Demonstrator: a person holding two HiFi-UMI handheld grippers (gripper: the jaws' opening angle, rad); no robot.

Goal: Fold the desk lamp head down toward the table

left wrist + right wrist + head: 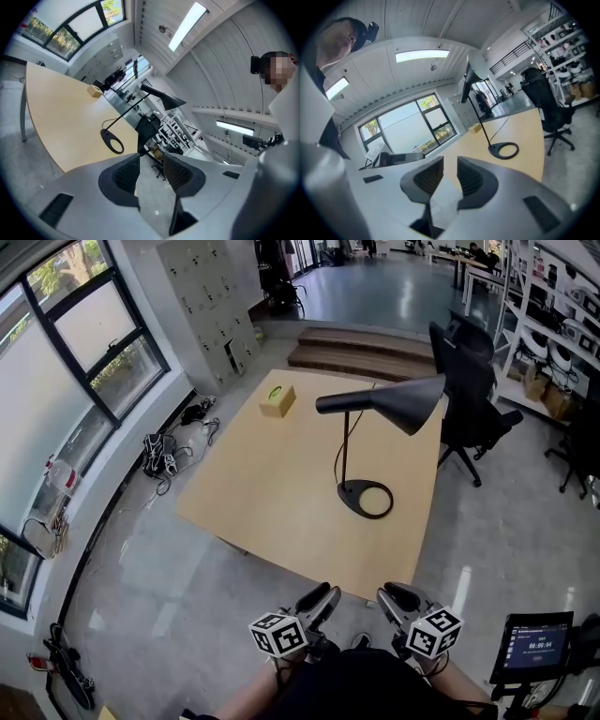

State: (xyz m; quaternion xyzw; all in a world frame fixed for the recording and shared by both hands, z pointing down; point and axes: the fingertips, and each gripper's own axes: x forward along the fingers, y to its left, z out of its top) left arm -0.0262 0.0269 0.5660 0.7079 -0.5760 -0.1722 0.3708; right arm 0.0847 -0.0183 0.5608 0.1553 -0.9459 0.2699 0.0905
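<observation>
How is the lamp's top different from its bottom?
The lamp head is a wide cone, up high; the lamp base is a flat ring lying on the table. The lamp head tilts sideways; the lamp base lies level. Both are black.

Your head camera looks steeply down on the table (272,474) from well back, with the left gripper (322,598) and right gripper (394,596) at the bottom edge. Each gripper camera sits low off the near edge, tilted up (ceiling (225,70) fills the top), and all three share the desk lamp (398,401).
</observation>
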